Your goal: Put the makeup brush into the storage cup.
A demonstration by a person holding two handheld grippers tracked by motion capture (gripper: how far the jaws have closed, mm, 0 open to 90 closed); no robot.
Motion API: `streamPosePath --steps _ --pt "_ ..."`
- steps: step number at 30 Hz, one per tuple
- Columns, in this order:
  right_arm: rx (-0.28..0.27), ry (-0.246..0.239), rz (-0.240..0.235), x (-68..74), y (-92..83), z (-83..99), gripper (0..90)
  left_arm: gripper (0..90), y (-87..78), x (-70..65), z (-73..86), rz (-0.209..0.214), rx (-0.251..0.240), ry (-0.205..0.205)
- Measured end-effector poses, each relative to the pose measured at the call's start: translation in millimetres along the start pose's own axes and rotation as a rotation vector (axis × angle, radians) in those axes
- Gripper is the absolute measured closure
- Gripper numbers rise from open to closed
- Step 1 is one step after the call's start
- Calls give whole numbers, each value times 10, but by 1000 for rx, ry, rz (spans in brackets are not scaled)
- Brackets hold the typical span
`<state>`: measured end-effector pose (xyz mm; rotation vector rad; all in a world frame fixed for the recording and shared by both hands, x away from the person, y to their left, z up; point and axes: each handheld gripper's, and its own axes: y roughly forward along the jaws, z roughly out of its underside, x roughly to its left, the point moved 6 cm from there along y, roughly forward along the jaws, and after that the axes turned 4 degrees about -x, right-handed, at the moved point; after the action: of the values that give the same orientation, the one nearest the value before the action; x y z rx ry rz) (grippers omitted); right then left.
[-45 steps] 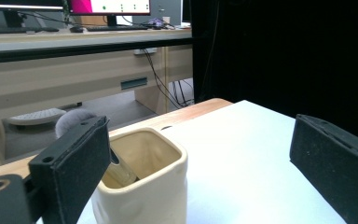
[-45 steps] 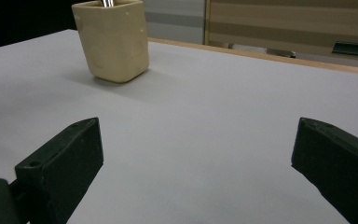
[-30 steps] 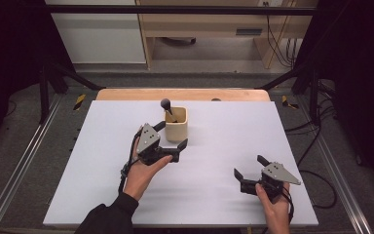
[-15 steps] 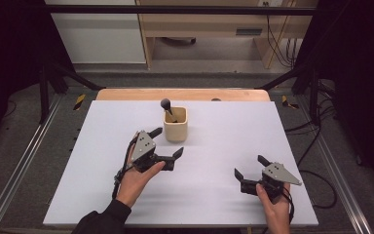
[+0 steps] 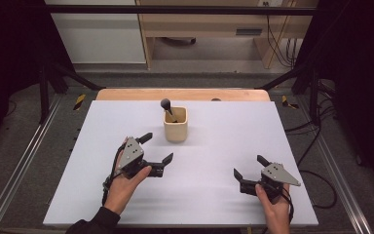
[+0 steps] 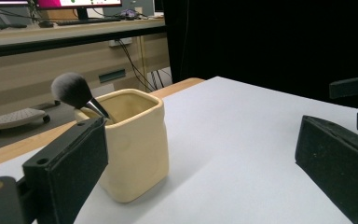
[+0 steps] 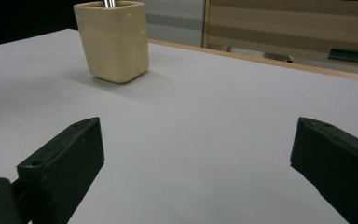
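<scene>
Figure: a cream square cup (image 5: 176, 125) stands upright on the white bench (image 5: 224, 126), toward the far side and slightly left of centre. A makeup brush (image 5: 167, 108) rests inside it, handle down, its dark head leaning out over the cup's far left corner. The left hand-held gripper (image 5: 157, 148) lies near and to the left of the cup, jaws spread apart and holding nothing; in the left gripper view the cup (image 6: 130, 144) sits just beyond its left jaw, apart from it, with the brush (image 6: 77, 93) head above the rim. The right hand-held gripper (image 5: 250, 167) rests low at the near right of the bench, well apart from the cup, jaws likewise spread and empty; in the right gripper view the cup (image 7: 113, 39) stands far off to the left.

Judged step: the brush appears seated and both tools are clear of the cup. To finish well, each tool should be kept low and drawn toward the near edge, the left jaw passing clear of the cup wall so that the light cup is not nudged or tipped and the leaning brush stays put.

Markings: no brand, label or legible writing is seen on cup, brush or bench; the monitor at the far left of the left gripper view is too blurred to read
</scene>
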<state>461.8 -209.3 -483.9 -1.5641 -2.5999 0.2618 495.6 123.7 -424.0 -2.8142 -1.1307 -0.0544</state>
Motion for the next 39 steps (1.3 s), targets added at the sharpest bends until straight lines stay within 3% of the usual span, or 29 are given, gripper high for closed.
streamPosePath --steps 7,18,39 --pt "-12 2 5 14 2 -28 30 22 -176 101 29 -27 7 21" --pt "-50 3 31 16 25 -184 40 22 -418 289 53 -72 -13 1" --pt "-48 -22 43 -48 7 -275 34 22 -873 609 88 -144 -54 -23"
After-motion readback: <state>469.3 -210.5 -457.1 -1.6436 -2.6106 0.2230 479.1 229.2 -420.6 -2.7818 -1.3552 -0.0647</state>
